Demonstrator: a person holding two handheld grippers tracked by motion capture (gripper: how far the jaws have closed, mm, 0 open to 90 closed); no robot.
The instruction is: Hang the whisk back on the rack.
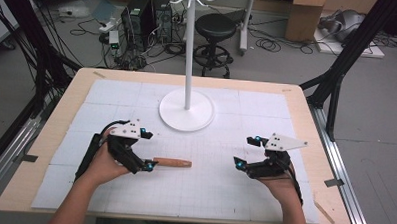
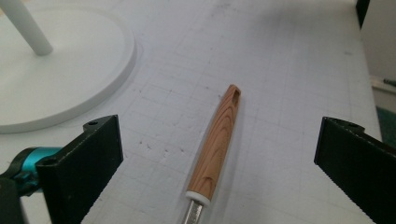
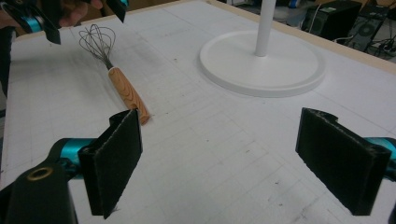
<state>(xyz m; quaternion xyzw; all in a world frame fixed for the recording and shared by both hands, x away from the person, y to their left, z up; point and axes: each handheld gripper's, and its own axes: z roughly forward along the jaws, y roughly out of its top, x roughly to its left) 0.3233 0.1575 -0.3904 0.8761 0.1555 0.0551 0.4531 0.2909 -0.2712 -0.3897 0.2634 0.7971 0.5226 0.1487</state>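
Whisk point(image 3: 116, 70) flat, lengthwise across table, wooden handle point(image 1: 172, 162) pointing right

The high view looks forward and down over the whole table point(image 1: 51, 127). Each gripper view sits low and close above the mat, facing inward; both share the whisk point(image 2: 217, 140) and the stand point(image 3: 261, 63).

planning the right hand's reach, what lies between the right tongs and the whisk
Nothing: only bare white mat lies between the right tongs and the whisk handle's free end, as the high view shows. The right gripper view agrees.
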